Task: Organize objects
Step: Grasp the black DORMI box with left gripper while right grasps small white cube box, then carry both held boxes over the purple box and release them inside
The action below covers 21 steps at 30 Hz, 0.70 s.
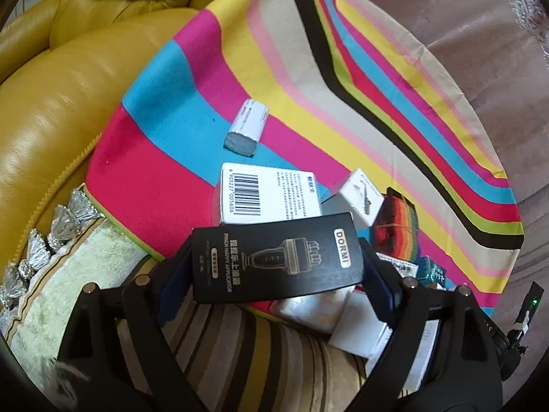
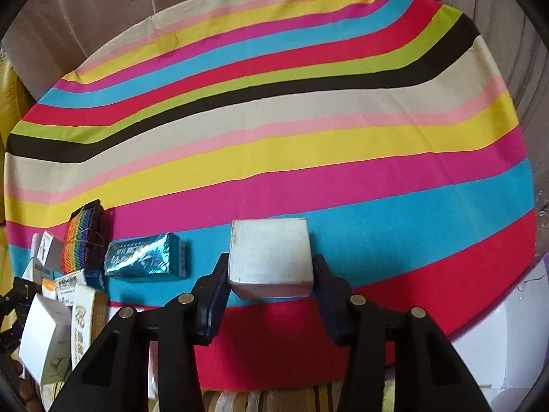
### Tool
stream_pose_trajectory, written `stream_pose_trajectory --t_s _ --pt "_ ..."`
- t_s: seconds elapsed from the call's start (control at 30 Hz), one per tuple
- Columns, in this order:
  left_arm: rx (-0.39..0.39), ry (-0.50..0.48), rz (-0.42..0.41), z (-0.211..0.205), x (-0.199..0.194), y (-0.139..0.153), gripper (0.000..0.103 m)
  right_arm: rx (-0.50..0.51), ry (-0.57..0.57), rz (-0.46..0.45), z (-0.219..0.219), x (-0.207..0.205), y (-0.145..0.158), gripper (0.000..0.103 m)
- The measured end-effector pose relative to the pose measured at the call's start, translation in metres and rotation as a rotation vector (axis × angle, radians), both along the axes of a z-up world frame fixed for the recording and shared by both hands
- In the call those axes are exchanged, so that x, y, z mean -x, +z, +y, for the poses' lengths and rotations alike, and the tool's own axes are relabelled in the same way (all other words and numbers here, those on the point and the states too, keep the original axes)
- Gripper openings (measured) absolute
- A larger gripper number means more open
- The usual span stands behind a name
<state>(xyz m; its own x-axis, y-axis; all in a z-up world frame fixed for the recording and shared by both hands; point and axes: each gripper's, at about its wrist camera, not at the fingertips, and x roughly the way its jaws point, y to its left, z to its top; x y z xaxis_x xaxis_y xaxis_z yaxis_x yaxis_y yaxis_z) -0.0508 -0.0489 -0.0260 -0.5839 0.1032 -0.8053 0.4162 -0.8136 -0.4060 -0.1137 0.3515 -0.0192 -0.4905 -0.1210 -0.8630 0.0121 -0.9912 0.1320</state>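
Black tools (both down-tilted) on boxes

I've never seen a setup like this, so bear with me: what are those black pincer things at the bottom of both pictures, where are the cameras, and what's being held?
Those are handheld two-finger grippers, one per hand; each carries a wide-angle camera looking along its fingers. The left gripper is closed on a black DORMI box. The right gripper is closed on a white cube box. Below lies a striped cloth with a shiny blue packet, a rainbow strap roll and more small boxes.
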Motion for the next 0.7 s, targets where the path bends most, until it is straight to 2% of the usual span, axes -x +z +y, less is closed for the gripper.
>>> stream_pose_trajectory --t_s 0.33,0.7 --pt "0.058 -0.034 0.120 0.018 -0.028 0.029 0.089 0.025 -0.007 0.035 0.007 -0.044 0.017 0.047" --pt "0.131 -0.149 0.234 0.072 -0.060 0.061 0.089 0.047 -0.055 0.066 0.034 -0.104 0.031 0.047"
